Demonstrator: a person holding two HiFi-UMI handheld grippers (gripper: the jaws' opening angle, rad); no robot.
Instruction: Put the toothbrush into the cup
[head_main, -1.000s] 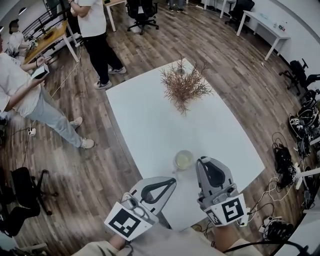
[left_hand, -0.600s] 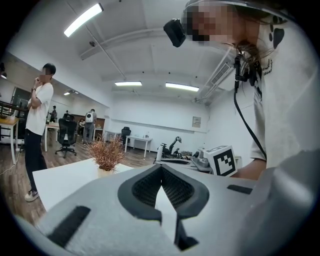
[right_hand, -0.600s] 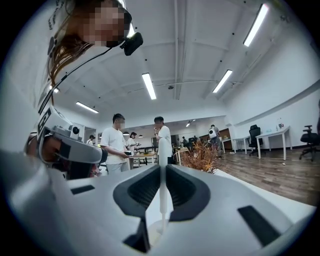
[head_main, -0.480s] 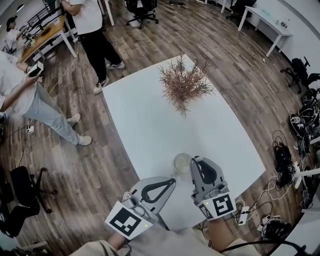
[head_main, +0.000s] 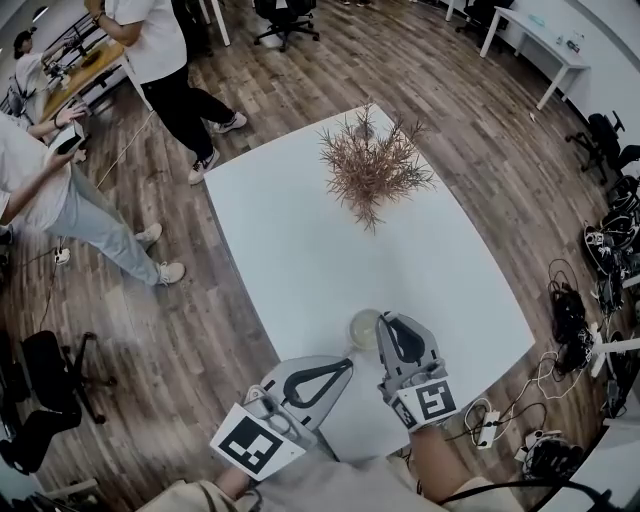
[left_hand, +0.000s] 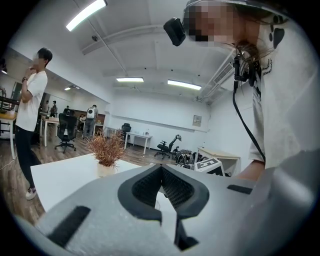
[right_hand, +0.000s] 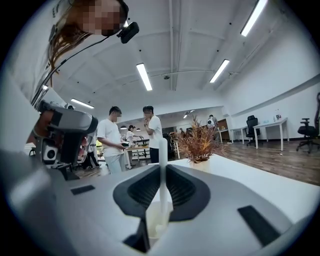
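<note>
A clear cup (head_main: 364, 327) stands on the white table (head_main: 300, 240) near its front edge. My right gripper (head_main: 386, 323) is right beside the cup, its tips at the rim. In the right gripper view the jaws (right_hand: 162, 167) are shut on a white toothbrush (right_hand: 163, 155) held upright. The toothbrush's lower end reaches down into the cup (right_hand: 156, 220), seen through the gap in the pads. My left gripper (head_main: 344, 366) hangs shut over the table's front left edge, with nothing between its jaws (left_hand: 161, 167). The toothbrush itself does not show in the head view.
A dried plant in a small pot (head_main: 372, 170) stands at the far side of the table. Two people (head_main: 60, 200) stand on the wood floor to the left. Cables and a power strip (head_main: 490, 420) lie on the floor to the right.
My right gripper has moved left and closer to the cup, so its tips now meet the rim. The left gripper has stayed put. The people at the left have shifted.
</note>
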